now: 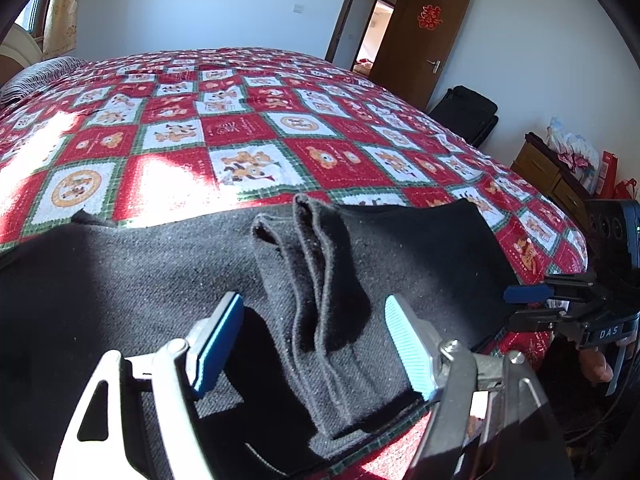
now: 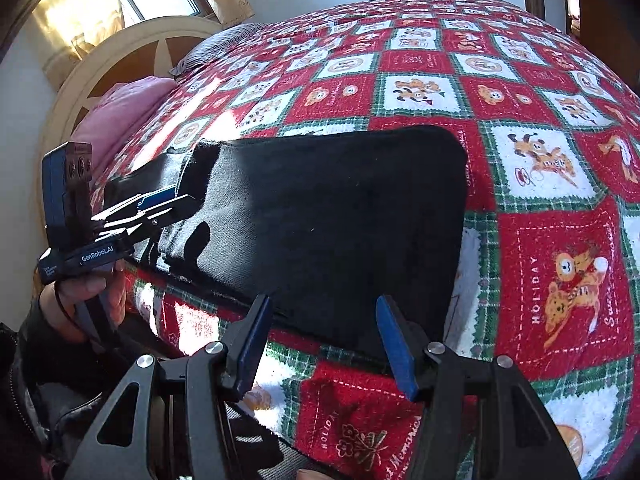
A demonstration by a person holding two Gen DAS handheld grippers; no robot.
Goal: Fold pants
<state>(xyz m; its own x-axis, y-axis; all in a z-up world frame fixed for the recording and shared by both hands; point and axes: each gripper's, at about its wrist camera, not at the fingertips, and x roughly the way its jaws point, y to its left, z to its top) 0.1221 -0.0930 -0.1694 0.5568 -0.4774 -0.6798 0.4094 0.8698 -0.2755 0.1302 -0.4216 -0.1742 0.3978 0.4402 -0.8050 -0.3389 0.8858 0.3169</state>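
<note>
Left gripper (image 1: pixel 314 344) hangs released, fingers astride the pants' (image 1: pixel 360 248) raised cuffs, likely ready to pinch them. Right gripper (image 2: pixel 320 344), also released, hovers at the near edge on the bed (image 2: pixel 560 260).

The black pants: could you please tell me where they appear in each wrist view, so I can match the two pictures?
Left wrist view: the black pants fill the lower middle, with doubled leg ends lying between the open left gripper.
Right wrist view: the pants sit in the centre, just beyond the open right gripper.
Shared landmark: the red checked bedspread under them.
</note>
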